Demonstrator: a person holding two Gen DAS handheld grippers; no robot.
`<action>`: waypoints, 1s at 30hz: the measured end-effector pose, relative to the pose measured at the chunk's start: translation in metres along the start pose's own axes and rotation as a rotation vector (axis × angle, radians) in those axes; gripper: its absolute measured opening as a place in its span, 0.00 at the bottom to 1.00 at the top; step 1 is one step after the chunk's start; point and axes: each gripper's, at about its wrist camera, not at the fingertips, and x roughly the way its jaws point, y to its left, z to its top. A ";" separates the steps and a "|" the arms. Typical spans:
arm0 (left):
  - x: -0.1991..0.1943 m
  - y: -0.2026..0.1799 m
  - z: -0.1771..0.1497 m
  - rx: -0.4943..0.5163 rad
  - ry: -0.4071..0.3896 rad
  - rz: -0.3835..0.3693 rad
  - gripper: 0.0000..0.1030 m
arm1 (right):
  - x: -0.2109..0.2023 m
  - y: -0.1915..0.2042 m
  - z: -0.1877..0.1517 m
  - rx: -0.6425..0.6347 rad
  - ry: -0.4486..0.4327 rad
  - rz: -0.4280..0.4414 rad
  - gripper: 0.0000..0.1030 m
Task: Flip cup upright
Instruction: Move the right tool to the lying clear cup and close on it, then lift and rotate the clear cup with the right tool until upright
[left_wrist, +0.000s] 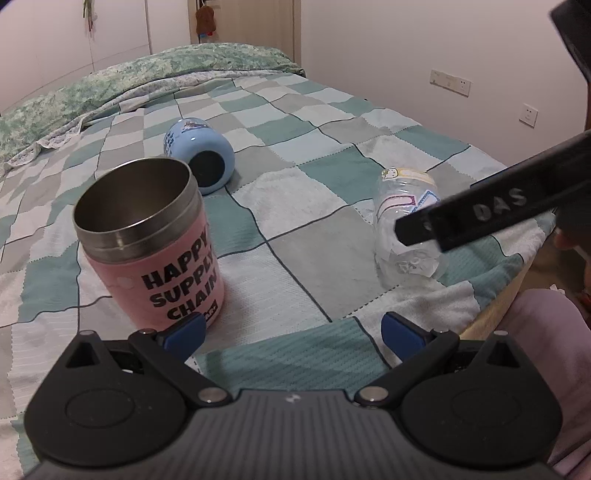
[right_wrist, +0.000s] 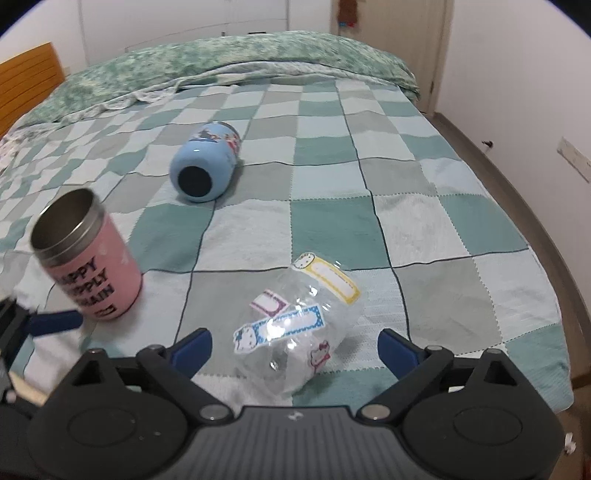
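A pink steel-rimmed cup (left_wrist: 151, 243) with "HAPPY SUPPLY CHAIN" on it stands upright on the bed, mouth up; it also shows in the right wrist view (right_wrist: 88, 258). A clear plastic cup with stickers (right_wrist: 295, 325) lies on its side, also seen in the left wrist view (left_wrist: 406, 236). A light blue cup (left_wrist: 201, 157) lies on its side farther back, base towards me (right_wrist: 205, 168). My left gripper (left_wrist: 293, 336) is open and empty, just right of the pink cup. My right gripper (right_wrist: 295, 349) is open around the clear cup's near end, not touching it.
The checked teal and grey bedspread (left_wrist: 295, 229) covers the bed. A rolled green quilt (right_wrist: 229, 62) lies along the far side. The bed's edge (right_wrist: 554, 354) is close on the right, with floor and a wall with sockets (left_wrist: 450, 83) beyond.
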 end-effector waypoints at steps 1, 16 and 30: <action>0.001 0.000 0.000 -0.003 0.000 0.001 1.00 | 0.004 0.000 0.002 0.019 0.006 0.000 0.93; 0.000 -0.001 0.000 -0.030 0.010 0.017 1.00 | 0.024 -0.007 0.005 -0.093 0.093 0.134 0.70; -0.005 -0.004 -0.002 -0.042 0.007 0.023 1.00 | 0.024 0.032 0.002 -0.715 0.233 0.119 0.70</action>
